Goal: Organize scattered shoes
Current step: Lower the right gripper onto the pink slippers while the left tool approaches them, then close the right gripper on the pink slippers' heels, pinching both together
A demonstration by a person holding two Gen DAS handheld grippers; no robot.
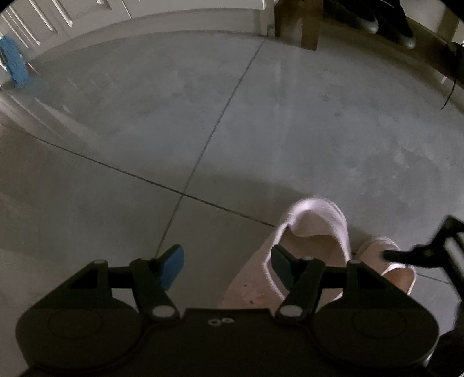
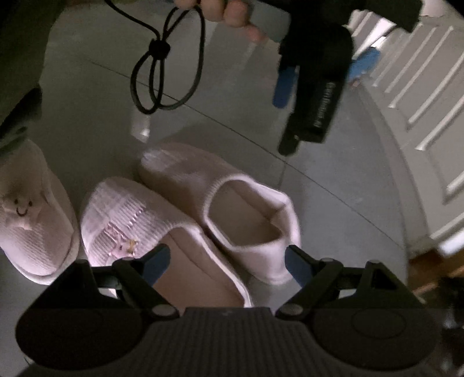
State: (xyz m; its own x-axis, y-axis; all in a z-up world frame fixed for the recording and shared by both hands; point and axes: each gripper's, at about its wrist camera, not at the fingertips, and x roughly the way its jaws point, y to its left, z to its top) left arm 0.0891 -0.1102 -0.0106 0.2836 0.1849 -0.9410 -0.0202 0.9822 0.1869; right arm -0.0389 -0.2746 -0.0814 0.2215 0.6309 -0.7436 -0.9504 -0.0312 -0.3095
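Observation:
Two pale pink knit slippers lie side by side on the grey floor. In the right wrist view one slipper (image 2: 130,214) is at the left and the other slipper (image 2: 232,200) at the right, toes pointing away. My right gripper (image 2: 226,265) hovers open over their heels, holding nothing. My left gripper (image 1: 226,266) is open too; its right pad (image 1: 282,266) hangs over the nearer slipper (image 1: 313,229), with the second slipper (image 1: 382,255) beyond. From the right wrist view the left gripper (image 2: 287,119) hangs above the floor, held by a hand (image 2: 232,13).
A third pink slipper with a star face (image 2: 32,220) sits at the left below a dark trouser leg (image 2: 17,110). A black cord loop (image 2: 168,63) dangles from the hand. Wooden furniture leg (image 1: 308,26), dark shoes (image 1: 362,20), blue cloth (image 1: 14,63), white panelled door (image 2: 420,116).

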